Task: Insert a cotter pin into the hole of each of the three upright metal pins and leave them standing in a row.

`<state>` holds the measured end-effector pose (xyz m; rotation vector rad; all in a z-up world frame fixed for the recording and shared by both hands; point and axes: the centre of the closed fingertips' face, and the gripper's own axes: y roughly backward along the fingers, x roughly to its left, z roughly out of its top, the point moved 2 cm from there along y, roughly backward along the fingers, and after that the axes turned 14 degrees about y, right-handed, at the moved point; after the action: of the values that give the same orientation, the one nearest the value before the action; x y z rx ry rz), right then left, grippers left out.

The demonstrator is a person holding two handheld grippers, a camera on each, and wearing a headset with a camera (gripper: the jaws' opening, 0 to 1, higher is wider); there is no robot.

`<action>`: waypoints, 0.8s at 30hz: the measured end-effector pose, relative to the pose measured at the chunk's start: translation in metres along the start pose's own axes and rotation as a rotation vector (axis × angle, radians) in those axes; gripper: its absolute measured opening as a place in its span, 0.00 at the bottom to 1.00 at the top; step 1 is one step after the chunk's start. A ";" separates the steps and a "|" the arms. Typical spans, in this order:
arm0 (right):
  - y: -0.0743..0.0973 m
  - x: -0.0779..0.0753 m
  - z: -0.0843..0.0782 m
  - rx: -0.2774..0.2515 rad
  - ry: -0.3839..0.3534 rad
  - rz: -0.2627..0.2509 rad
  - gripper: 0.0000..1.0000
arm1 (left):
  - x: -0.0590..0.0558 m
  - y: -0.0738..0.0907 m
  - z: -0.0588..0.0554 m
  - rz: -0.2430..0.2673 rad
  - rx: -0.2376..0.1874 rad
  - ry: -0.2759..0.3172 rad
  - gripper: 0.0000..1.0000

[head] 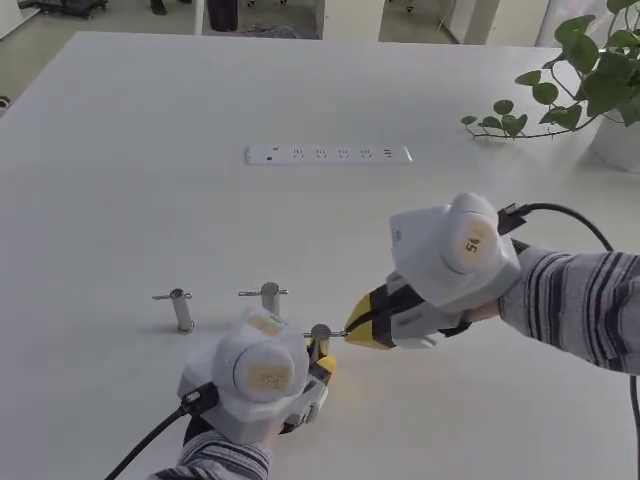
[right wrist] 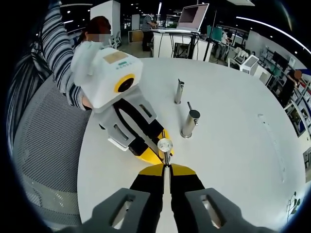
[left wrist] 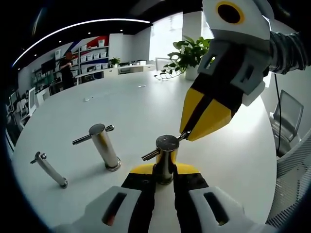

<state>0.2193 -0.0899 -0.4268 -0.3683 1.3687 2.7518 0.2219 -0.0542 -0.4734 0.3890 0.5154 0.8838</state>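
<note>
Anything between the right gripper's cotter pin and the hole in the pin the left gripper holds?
Nothing visible. The cotter pin already passes through the metal pin the left gripper holds; the right gripper grips its end.

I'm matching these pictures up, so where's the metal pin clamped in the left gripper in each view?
Head view: held pin sits low centre, between the yellow jaws.
Left gripper view: held pin stands centre, clamped by that view's own jaws.
Right gripper view: held pin centre, just beyond the jaw tips.
Shared landmark: the neighbouring pin, nearest upright beside it.
</note>
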 end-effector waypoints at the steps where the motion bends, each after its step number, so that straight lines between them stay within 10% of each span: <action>1: 0.000 0.000 0.001 -0.002 0.002 0.000 0.00 | 0.000 0.000 0.000 0.000 0.000 0.003 0.10; 24: -0.008 -0.001 0.007 -0.018 0.019 0.007 0.00 | 0.000 -0.001 0.000 0.005 -0.001 0.022 0.11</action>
<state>0.2198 -0.0794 -0.4282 -0.3916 1.3534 2.7749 0.2226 -0.0548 -0.4744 0.3805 0.5343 0.8944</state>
